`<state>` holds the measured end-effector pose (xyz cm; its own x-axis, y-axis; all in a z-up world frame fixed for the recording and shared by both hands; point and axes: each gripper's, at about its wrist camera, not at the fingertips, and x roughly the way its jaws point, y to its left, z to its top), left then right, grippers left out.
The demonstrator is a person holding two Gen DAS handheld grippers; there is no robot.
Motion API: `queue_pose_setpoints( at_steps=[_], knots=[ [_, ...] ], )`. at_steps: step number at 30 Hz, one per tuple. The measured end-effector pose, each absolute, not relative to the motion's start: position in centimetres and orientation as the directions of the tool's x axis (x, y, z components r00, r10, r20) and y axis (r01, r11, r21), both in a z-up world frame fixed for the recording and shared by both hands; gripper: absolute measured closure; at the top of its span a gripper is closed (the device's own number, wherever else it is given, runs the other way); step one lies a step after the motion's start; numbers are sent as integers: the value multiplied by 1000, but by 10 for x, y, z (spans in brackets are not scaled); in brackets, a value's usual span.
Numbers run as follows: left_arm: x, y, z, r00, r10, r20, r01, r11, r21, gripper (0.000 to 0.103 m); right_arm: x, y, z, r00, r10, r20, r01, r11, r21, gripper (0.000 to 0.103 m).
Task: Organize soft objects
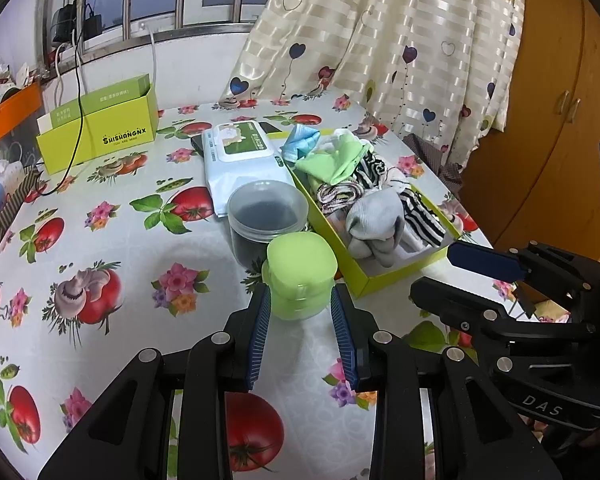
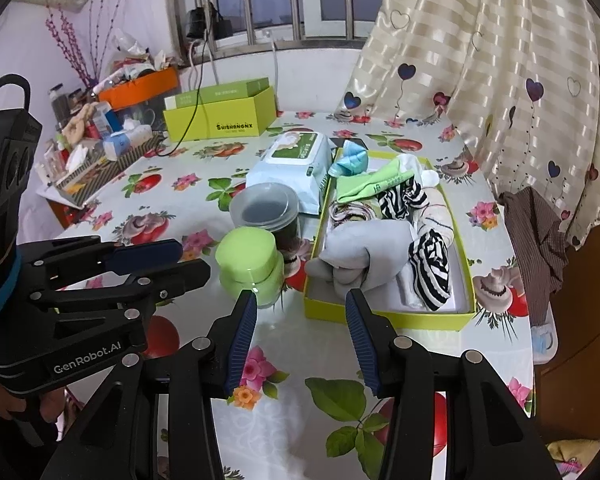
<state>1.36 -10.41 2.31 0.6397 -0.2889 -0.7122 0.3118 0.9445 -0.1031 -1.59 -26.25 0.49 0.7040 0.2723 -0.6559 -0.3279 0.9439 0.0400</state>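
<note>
left gripper (image 1: pixel 302 334): black linkage, silver rivets, ribbed blue pads, "GenRobot.AI" lettering | right gripper (image 2: pixel 302 340): same build; "DAS" marking

two close wrist views angled down, sharing the table (image 1: pixel 112 236)

left tool (image 1: pixel 302 330) open, angled down | right tool (image 2: pixel 302 334) open

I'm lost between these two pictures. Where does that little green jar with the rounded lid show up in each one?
Left wrist view: the green jar sits low in the centre, just beyond the left gripper, whose open fingers flank it.
Right wrist view: the green jar is left of centre, beside the near left corner of the sock box.
Shared landmark: the clear jar with dark contents right behind it.
</note>
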Motion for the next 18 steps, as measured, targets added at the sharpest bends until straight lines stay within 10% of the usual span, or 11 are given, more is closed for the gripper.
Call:
queue_pose_setpoints(
  at_steps=[18],
  knots=[
    [21,-112,12,627,-267,-732,309,947,-81,70,-8,-264,-2,692,270,-669,-322,946,48,57]
  ],
)
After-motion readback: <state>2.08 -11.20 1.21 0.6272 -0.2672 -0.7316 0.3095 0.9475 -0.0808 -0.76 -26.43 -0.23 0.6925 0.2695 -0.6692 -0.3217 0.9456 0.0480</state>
